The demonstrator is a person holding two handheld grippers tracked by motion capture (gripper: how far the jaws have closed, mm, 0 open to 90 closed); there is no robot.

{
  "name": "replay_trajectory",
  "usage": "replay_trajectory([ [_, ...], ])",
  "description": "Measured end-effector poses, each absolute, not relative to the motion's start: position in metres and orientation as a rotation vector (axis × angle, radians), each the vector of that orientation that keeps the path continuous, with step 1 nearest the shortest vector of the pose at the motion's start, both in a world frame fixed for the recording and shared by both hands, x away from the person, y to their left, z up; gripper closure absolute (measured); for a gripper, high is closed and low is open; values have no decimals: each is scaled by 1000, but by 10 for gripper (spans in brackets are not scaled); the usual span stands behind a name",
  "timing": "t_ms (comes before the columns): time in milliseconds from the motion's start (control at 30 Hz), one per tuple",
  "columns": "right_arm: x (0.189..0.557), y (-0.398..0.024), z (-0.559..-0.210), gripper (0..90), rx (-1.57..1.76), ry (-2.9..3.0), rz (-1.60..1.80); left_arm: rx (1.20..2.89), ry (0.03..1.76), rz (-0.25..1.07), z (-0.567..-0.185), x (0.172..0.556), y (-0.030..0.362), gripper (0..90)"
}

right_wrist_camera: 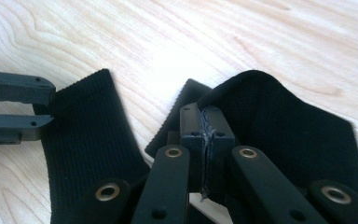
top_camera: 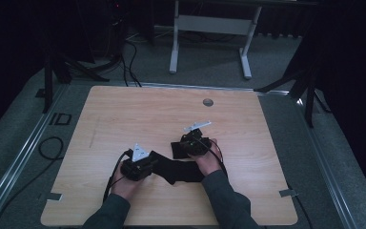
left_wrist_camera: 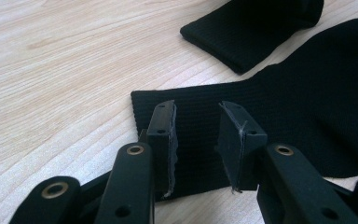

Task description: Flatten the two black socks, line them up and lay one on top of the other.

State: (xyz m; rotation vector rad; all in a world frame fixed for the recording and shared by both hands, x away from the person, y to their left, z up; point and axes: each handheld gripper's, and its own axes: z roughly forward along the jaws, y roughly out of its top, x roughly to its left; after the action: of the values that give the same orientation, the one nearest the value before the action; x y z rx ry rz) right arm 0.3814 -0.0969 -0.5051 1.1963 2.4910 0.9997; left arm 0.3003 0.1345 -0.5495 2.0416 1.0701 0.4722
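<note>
The right hand-held gripper [right_wrist_camera: 204, 140] has its jaws pressed tight together on a fold of the black sock [right_wrist_camera: 284, 130], pinching the cloth at that end and lifting it slightly off the worktop [right_wrist_camera: 214, 42]. The left hand-held gripper [left_wrist_camera: 196, 135] sits at the sock's [left_wrist_camera: 307, 116] other end, its jaws standing apart over the ribbed cuff, with the pads not pressing the fabric. From above, the sock [top_camera: 181, 169] lies stretched between the two hand-held grippers, on the near half of the worktop [top_camera: 138, 114].
</note>
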Motion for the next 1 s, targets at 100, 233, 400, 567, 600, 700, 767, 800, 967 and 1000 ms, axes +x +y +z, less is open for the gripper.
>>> replay_trajectory([
  [100,381,-102,-501,887,1205,2475,1017,2046,1068,474,-549,300,134,671],
  [233,380,-111,-497,886,1224,2454,1041,2041,1072,471,-549,300,135,671],
  [400,378,-128,-492,884,1263,2418,1079,2044,1072,471,-549,300,135,671],
  [567,378,-145,-490,883,1301,2387,1091,2043,1073,469,-550,300,135,671],
  [600,378,-149,-489,883,1313,2380,1098,2043,1073,469,-550,300,135,671],
  [700,377,-163,-487,882,1341,2351,1107,2046,1074,468,-550,300,135,671],
  [767,377,-171,-486,882,1356,2333,1108,2046,1073,468,-550,300,135,671],
  [800,377,-174,-486,882,1362,2325,1110,2046,1073,468,-550,300,135,671],
  [967,374,-193,-489,881,1401,2291,1103,2043,1075,468,-550,300,135,671],
  [1000,374,-193,-489,881,1401,2291,1103,2043,1075,468,-550,300,135,671],
])
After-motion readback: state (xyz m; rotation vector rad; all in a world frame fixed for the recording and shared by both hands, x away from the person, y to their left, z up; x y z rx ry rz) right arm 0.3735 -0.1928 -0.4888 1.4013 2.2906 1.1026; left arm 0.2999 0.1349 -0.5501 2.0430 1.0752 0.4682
